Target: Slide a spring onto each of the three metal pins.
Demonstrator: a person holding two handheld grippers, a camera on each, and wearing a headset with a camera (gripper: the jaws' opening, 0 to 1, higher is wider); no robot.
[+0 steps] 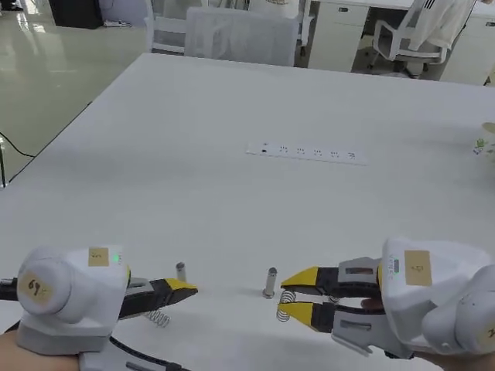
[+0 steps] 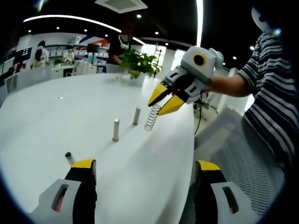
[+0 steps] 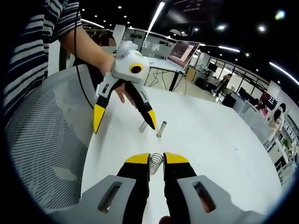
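The right gripper (image 3: 156, 159) is clenched on a small coiled steel spring (image 3: 156, 164), near a short upright grey metal pin (image 1: 270, 283) on the white table (image 1: 232, 193). The left gripper (image 2: 145, 164) has its jaws spread wide, grasping nothing.

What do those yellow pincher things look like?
Both the left gripper and the right gripper have rounded white bodies, black jaws with yellow tips, and tan labels. A black cable trails from the left one. The person wears a striped shirt.

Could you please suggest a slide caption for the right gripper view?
Right hand-held gripper holds a spring, facing the open left hand-held gripper near two metal pins.
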